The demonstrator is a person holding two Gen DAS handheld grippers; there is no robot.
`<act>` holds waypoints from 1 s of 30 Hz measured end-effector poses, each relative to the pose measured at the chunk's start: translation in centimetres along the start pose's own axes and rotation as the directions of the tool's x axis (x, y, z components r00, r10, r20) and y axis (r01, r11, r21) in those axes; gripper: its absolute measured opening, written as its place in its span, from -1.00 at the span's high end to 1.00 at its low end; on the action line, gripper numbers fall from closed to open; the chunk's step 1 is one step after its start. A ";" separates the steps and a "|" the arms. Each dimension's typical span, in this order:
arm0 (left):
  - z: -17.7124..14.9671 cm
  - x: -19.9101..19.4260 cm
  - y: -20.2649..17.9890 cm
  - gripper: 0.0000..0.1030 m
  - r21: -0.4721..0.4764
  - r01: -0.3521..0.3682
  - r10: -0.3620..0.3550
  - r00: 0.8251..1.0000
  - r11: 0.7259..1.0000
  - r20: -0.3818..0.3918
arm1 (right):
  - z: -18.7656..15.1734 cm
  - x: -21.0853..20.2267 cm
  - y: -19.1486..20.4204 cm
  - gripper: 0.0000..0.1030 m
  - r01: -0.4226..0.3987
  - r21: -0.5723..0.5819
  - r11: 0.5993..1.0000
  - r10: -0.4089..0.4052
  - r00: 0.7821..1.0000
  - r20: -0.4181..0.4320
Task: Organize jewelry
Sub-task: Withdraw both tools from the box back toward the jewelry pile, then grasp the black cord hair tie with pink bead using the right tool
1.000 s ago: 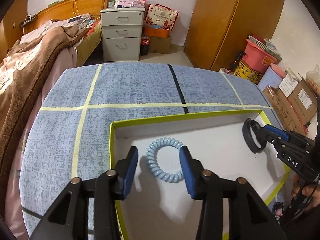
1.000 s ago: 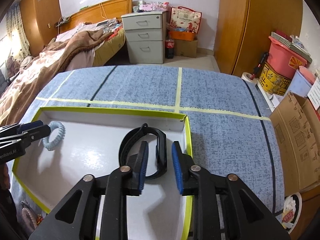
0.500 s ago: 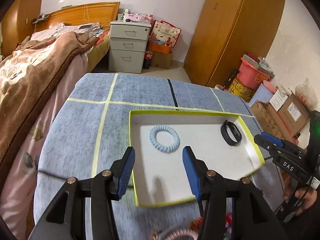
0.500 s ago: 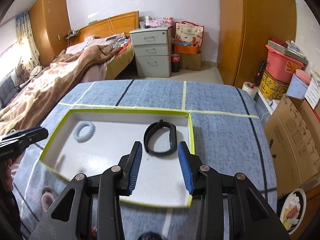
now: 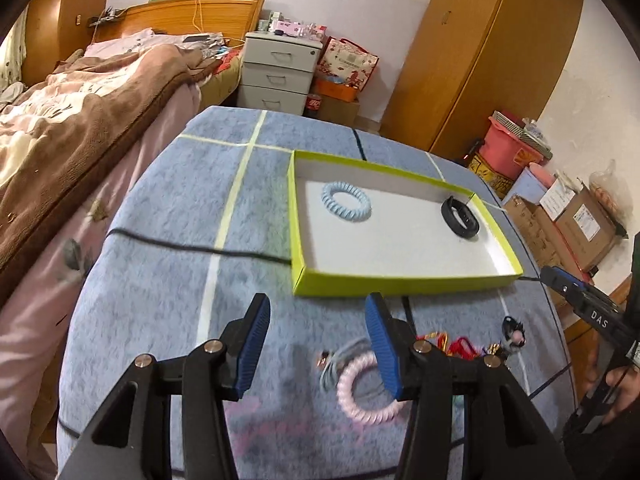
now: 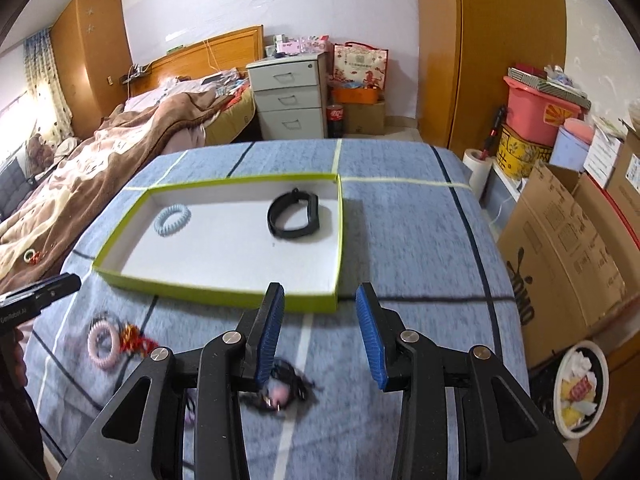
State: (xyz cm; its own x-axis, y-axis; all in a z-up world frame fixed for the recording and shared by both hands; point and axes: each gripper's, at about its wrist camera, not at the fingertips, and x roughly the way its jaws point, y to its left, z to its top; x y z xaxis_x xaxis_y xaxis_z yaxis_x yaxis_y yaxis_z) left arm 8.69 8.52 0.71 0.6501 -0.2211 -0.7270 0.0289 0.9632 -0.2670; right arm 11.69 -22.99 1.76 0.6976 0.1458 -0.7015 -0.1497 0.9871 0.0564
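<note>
A shallow white box with a lime-green rim (image 5: pixel 392 283) (image 6: pixel 216 294) sits on the blue cloth table. In it lie a light blue spiral hair tie (image 5: pixel 346 201) (image 6: pixel 172 220) and a black wristband (image 5: pixel 460 216) (image 6: pixel 294 215). My left gripper (image 5: pixel 318 350) is open and empty, above the cloth in front of the box. A pink spiral hair tie (image 5: pixel 366 388) (image 6: pixel 103 343) lies by its right finger, with a red and gold trinket (image 5: pixel 452 343) and a small dark charm (image 5: pixel 512 330) beside it. My right gripper (image 6: pixel 318 336) is open and empty near the box's front right corner, above a dark hair accessory (image 6: pixel 280 394).
The blue cloth table (image 5: pixel 160 300) carries yellow and black tape lines. A bed with a brown blanket (image 5: pixel 80 112) borders the left side. Cardboard boxes (image 6: pixel 568 248) and a bin (image 6: pixel 580 388) stand to the right. A grey drawer unit (image 6: pixel 290 100) and wardrobe (image 6: pixel 492 52) stand beyond.
Both grippers have drawn back out of the box toward the near side of the table and risen. The blue hair tie and black wristband stay in the box. Loose items now show in front.
</note>
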 end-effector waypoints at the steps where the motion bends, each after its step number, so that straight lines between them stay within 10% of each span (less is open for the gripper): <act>1: -0.3 -0.3 0.0 0.00 -0.005 0.006 -0.006 1.000 1.000 0.004 | -0.6 0.0 0.0 0.25 -0.006 -0.001 1.000 0.006 1.000 -0.013; 28: -5.0 -1.2 -0.6 0.00 -0.005 0.005 -0.005 0.999 1.000 -0.054 | -5.0 2.2 0.6 0.25 -0.045 0.021 0.999 0.048 0.989 -0.138; 30: -5.2 -1.1 -0.6 0.00 -0.010 0.005 -0.006 0.998 1.000 -0.059 | -5.1 2.1 0.5 0.55 -0.042 0.024 0.999 0.045 0.990 -0.134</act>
State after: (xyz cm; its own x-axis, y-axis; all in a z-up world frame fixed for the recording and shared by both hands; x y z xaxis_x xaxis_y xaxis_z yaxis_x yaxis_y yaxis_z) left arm 4.04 7.39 -1.58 0.6041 -0.2352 -0.7614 0.0251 0.9606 -0.2768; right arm 9.52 -22.54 -3.31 0.5898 0.1801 -0.7872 -0.1623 0.9814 0.1029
